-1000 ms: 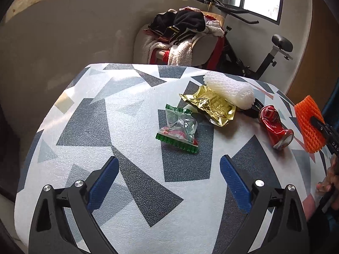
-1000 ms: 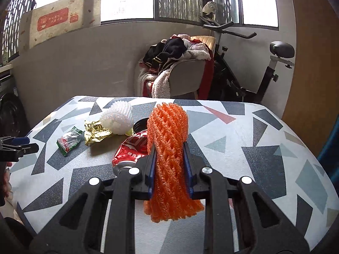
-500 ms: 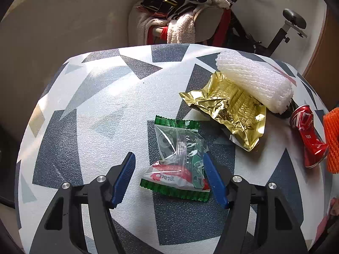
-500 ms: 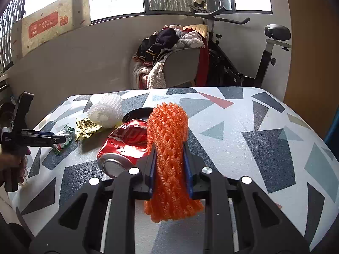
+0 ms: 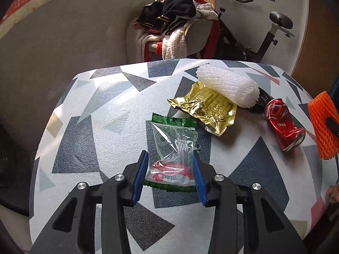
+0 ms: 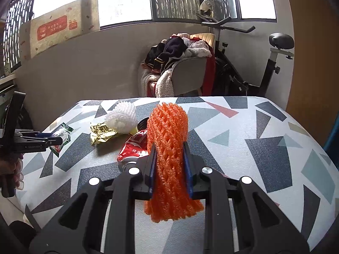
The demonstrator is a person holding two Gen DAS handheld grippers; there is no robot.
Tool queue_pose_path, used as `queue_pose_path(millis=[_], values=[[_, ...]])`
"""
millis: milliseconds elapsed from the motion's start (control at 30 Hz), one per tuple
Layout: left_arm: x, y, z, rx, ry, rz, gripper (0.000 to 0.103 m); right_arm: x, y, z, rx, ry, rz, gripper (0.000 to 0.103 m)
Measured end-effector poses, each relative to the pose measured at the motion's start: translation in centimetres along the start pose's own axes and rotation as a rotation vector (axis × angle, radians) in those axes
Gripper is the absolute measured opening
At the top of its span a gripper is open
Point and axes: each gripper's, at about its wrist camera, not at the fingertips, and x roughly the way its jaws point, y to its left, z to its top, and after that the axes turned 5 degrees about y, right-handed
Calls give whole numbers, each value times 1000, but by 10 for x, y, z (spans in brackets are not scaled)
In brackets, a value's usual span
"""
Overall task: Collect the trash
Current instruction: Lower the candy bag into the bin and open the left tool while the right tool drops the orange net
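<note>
Light source: daylight from windows (image 6: 127, 2) along the far wall, blown out to plain white in the right wrist view.
Brightness: moderate and even over the patterned table (image 5: 106, 110); dim at far-left floor and picture corners.
Glare: soft bright patch on the table top, far left; sparkle on gold foil wrapper (image 5: 205, 108); sheen on clear snack packet (image 5: 175, 148) and red can (image 5: 281, 122).
Shadows: soft, short, falling toward the near side of the trash.
Distortion: strong fisheye bulge, table edges curved, black vignette at corners.
Sharpness: crisp at centre, no motion blur; slightly soft toward the edges.
</note>
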Motion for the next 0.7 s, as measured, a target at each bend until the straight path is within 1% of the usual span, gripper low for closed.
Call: queue_pose_path(millis=[200,333,433,567,700], values=[[-54,-16,-40,-52,-33,-91,40,-39,19,-4,-24,-7,36,25],[-83,-34,-75,-75,-54,-130,40,-66,28,-16,-26,-4,47,25],[-102,-53,-102,-77,-55,-170,40,-86,34,-29,-21,3,60,25],[-126,-78,-135,-38,-71,-186,40,-111,39,-48,-20,18,71,25],[-148,-90,-162,-42,-82,-202,40,-129,39,-64,-13,35,70,25]])
